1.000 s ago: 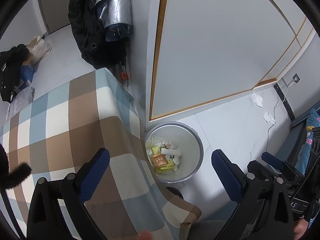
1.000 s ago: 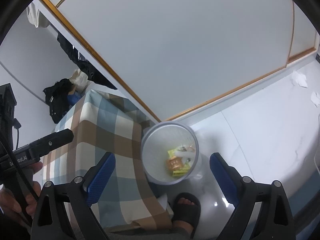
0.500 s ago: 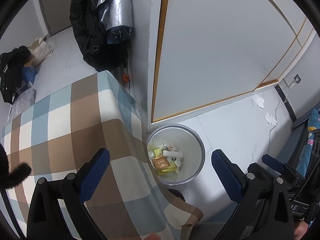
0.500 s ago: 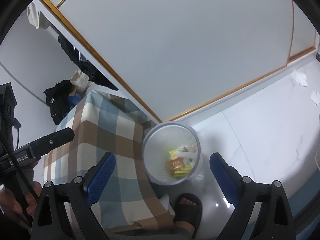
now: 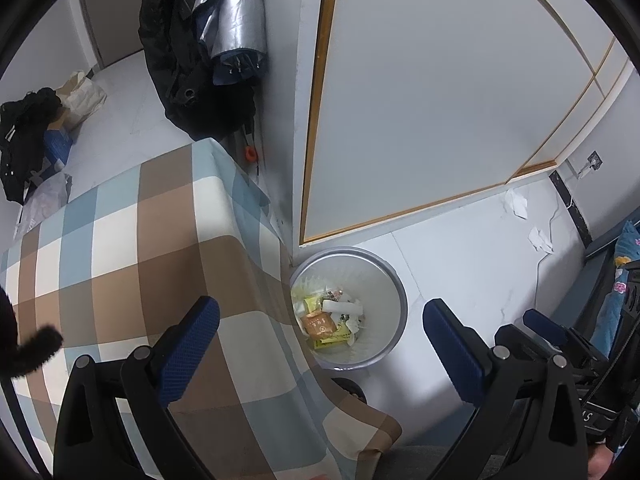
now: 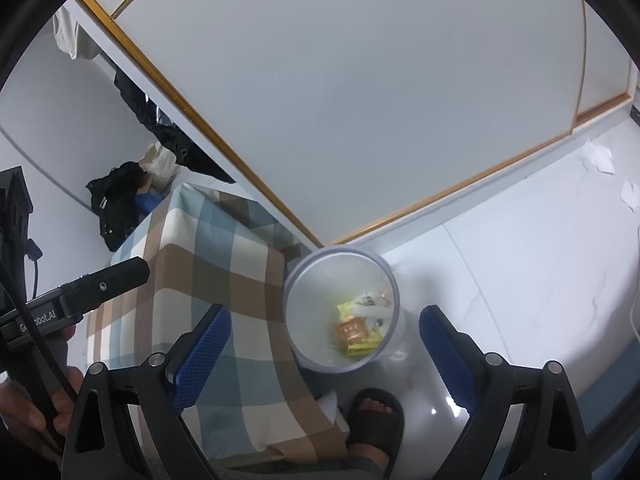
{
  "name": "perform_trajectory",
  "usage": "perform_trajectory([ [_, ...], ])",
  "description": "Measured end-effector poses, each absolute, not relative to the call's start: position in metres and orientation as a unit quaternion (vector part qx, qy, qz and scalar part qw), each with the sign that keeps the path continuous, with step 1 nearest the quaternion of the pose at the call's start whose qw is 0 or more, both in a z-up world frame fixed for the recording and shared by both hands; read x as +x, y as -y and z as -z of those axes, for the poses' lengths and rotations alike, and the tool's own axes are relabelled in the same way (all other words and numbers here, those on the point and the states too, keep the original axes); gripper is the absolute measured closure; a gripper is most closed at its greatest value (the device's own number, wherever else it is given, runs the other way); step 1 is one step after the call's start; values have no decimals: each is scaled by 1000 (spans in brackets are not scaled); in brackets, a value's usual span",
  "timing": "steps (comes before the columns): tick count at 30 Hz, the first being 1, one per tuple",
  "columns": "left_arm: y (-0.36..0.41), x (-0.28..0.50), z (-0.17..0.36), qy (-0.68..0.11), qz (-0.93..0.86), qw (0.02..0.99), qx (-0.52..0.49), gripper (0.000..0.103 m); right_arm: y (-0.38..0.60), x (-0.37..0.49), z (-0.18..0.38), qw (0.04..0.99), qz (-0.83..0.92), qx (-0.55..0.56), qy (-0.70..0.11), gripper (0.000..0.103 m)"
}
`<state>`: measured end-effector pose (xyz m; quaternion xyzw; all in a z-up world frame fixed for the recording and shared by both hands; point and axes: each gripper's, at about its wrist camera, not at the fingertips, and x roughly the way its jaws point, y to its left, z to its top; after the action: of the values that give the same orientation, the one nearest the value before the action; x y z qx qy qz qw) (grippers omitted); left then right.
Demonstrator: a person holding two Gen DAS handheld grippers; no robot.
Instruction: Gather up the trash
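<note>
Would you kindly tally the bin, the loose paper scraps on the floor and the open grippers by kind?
Bin: 1
Paper scraps on the floor: 2
Open grippers, left gripper and right gripper: 2
Total: 5

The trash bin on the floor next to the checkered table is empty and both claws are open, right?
Not quite. The trash bin isn't empty: the left wrist view shows wrappers and crumpled paper inside it. The rest holds: it stands on the floor beside the checkered table, and the left claw and right claw are open.
</note>
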<state>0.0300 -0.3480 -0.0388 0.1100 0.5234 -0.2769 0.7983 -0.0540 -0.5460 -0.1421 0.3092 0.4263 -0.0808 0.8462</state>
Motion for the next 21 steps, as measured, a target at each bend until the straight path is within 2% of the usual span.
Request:
perform_trajectory([
  [21, 353, 23, 36, -511, 287, 801, 121, 3, 551, -56, 142, 847, 87, 312, -421, 7],
])
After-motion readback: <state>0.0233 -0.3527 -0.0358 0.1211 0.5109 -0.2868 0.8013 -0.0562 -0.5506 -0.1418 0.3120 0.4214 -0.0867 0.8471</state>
